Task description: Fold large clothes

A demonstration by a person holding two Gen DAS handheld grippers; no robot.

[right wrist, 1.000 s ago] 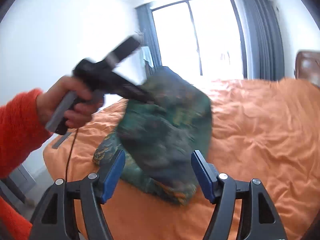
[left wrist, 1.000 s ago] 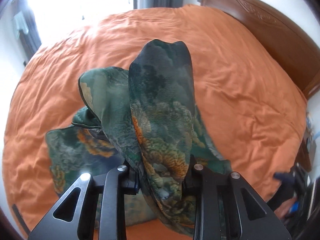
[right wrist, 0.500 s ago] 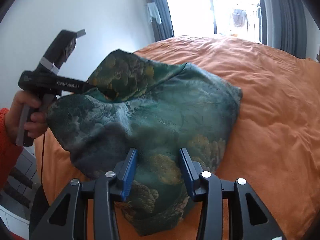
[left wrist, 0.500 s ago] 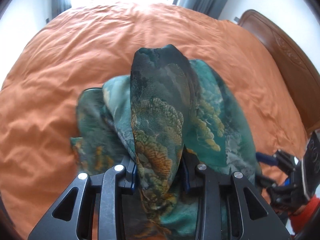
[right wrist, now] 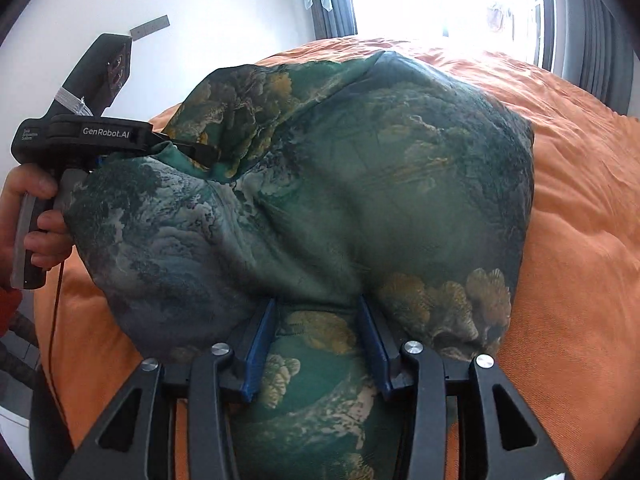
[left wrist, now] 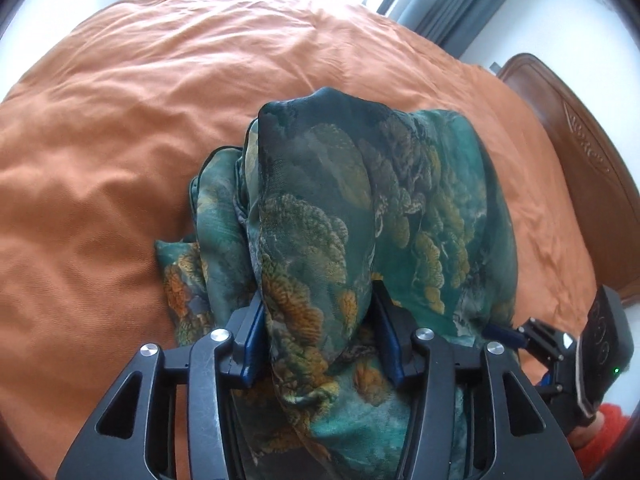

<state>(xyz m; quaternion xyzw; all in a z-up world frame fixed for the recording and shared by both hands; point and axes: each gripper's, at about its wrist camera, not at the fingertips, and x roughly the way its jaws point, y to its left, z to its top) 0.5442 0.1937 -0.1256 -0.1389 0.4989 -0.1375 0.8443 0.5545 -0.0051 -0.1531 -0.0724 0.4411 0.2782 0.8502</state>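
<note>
A: Left wrist view: laying green garment (left wrist: 400,200) onto orange bed (left wrist: 120,160), mid-frame; just loosening left gripper (left wrist: 318,300), cloth bunched between, touching both pads.

B: Pinching cloth with just-closed right gripper (right wrist: 316,308), lower centre. Next, probably: let go, smooth flat.

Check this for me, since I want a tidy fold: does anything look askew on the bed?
Yes. The green patterned garment is bunched, not flat: it billows in loose humps over the orange bedspread, with uneven layers sticking out at its left edge. Fabric sits between the jaws of both the left gripper and right gripper.
</note>
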